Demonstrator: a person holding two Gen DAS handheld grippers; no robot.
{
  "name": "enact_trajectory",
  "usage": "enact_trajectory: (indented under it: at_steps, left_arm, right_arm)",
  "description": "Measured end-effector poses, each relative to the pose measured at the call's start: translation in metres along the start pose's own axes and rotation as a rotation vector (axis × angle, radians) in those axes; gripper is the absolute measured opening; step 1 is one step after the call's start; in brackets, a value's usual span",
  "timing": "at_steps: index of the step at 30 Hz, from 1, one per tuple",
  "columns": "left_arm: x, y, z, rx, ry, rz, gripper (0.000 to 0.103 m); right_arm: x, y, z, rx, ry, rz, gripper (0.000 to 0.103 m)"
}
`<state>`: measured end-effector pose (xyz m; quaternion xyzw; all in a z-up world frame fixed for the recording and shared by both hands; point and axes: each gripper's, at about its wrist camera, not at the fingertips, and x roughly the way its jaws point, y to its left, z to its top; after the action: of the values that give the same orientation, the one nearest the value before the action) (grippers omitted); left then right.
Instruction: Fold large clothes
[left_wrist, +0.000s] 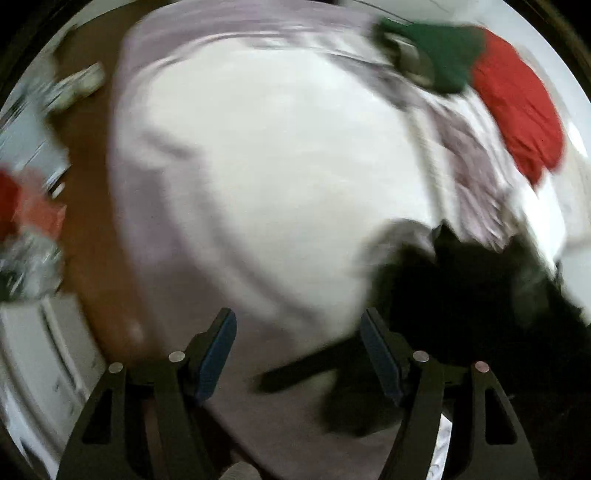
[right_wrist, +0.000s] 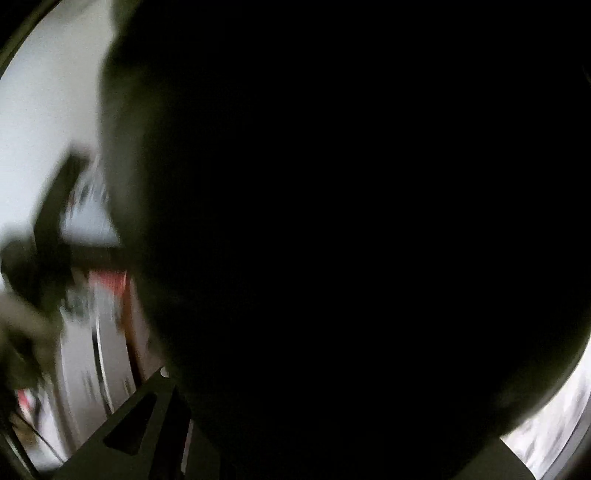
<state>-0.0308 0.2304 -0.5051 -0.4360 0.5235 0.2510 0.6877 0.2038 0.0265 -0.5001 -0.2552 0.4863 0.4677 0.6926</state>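
Observation:
In the left wrist view my left gripper (left_wrist: 299, 354) points down over a bed, its blue-padded fingers (left_wrist: 218, 354) wide apart with nothing between them. Below it spreads a pale lilac-white sheet (left_wrist: 266, 177), blurred by motion. A black garment (left_wrist: 461, 295) lies bunched at the lower right, just beyond the right finger. Black cloth (right_wrist: 351, 221) fills nearly all of the right wrist view and hides the fingertips of my right gripper. Only one dark finger arm (right_wrist: 140, 424) shows, at the lower left.
A red garment (left_wrist: 517, 122) and a green one (left_wrist: 443, 51) lie at the bed's far right. Brown floor (left_wrist: 85, 229) runs along the left, with blurred clutter (left_wrist: 33, 221) and white furniture (left_wrist: 40, 362) beside it.

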Motion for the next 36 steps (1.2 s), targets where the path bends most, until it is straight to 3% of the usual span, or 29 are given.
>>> enact_trajectory:
  at_steps: [2,4,5,6,10,12,14,16,18,20,22,24,26,30,34,36]
  left_arm:
    - [-0.005,0.033,-0.01,-0.059,0.007,0.048,0.076]
    - [-0.009,0.059,-0.021,-0.088,0.012,0.076,0.082]
    - [-0.009,0.061,-0.024,-0.087,0.011,0.087,0.093]
    - [-0.009,0.063,-0.027,-0.083,0.006,0.089,0.098]
    - [-0.004,0.048,-0.031,-0.056,-0.021,0.043,0.1]
    - [-0.004,0.043,-0.03,-0.072,-0.031,0.011,0.1]
    - [-0.003,0.04,-0.026,-0.104,-0.048,-0.019,0.1]
    - [-0.001,0.04,-0.026,-0.142,-0.063,-0.048,0.1]
    - [0.001,0.044,-0.025,-0.177,-0.075,-0.055,0.1]
    - [0.005,0.047,-0.027,-0.204,-0.067,-0.057,0.1]
    - [0.008,0.054,-0.03,-0.228,-0.051,-0.054,0.1]
    - [0.006,0.058,-0.033,-0.238,-0.049,-0.042,0.1]
    - [0.004,0.062,-0.036,-0.234,-0.049,-0.025,0.1]
    - [0.003,0.065,-0.04,-0.223,-0.047,0.016,0.1]
    - [-0.002,0.058,-0.037,-0.208,-0.071,0.042,0.1]
    - [-0.005,0.052,-0.034,-0.199,-0.088,0.043,0.1]
  right_arm:
    - [0.037,0.03,-0.003,-0.038,0.108,0.059,0.026]
    - [0.07,0.048,-0.006,-0.042,0.226,0.143,0.053]
    - [0.075,0.047,-0.005,-0.015,0.253,0.21,0.059]
    - [0.074,0.04,-0.003,0.039,0.279,0.297,0.07]
    - [0.04,-0.021,-0.001,0.248,0.314,0.602,0.077]
    - [0.01,-0.067,-0.017,0.372,0.262,0.679,0.08]
    - [-0.001,-0.115,-0.028,0.473,0.233,0.707,0.082]
    - [-0.001,-0.167,-0.078,0.546,0.219,0.634,0.085]
    - [0.031,-0.201,-0.081,0.574,0.275,0.579,0.087]
    - [0.07,-0.212,-0.091,0.611,0.326,0.645,0.087]
    - [0.109,-0.216,-0.095,0.641,0.347,0.707,0.103]
    - [0.126,-0.236,-0.091,0.666,0.373,0.782,0.103]
    - [0.146,-0.227,-0.093,0.655,0.39,0.85,0.103]
    - [0.15,-0.204,-0.09,0.612,0.354,0.773,0.101]
    - [0.112,-0.206,-0.101,0.714,0.233,0.704,0.067]
    - [0.104,-0.203,-0.102,0.825,0.155,0.704,0.06]
